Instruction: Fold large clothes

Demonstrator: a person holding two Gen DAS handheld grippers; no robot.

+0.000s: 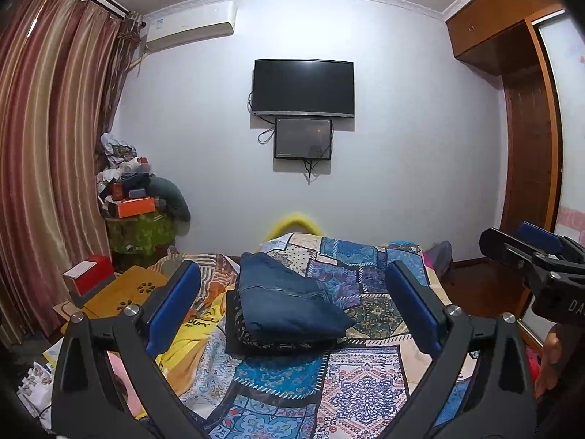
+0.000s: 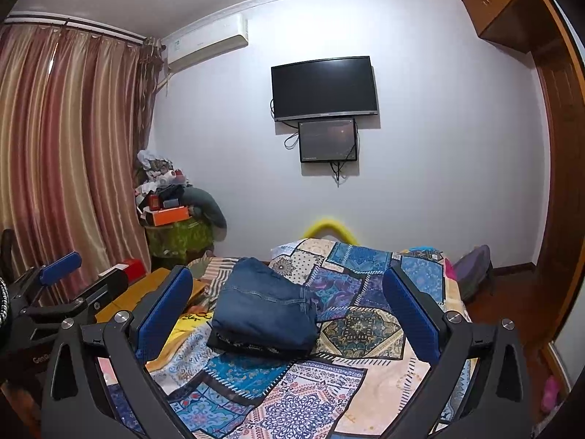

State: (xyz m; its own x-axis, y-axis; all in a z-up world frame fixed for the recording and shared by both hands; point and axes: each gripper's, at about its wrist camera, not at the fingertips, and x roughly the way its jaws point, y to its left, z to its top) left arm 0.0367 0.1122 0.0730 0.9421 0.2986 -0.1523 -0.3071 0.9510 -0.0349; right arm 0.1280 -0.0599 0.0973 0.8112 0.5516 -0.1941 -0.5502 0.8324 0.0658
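Note:
A folded pair of blue jeans (image 1: 289,303) (image 2: 263,311) rests on a dark patterned folded garment (image 1: 252,344) (image 2: 241,345) in the middle of the patchwork bedspread (image 1: 365,376) (image 2: 310,398). My left gripper (image 1: 292,269) is open and held back from the stack, its blue pads (image 1: 175,307) framing the jeans without touching them. My right gripper (image 2: 287,274) is open too, held a little short of the pile. Each gripper shows in the other's view: the right one (image 1: 506,234) at the right edge, the left one (image 2: 87,274) at the left edge.
A yellow garment (image 1: 193,329) lies crumpled on the bed's left side. A small wooden table (image 1: 128,292) with a red and white box (image 1: 87,274) stands to the left, and a cluttered stand (image 1: 139,201) by the curtain. A wardrobe (image 1: 530,146) lines the right wall.

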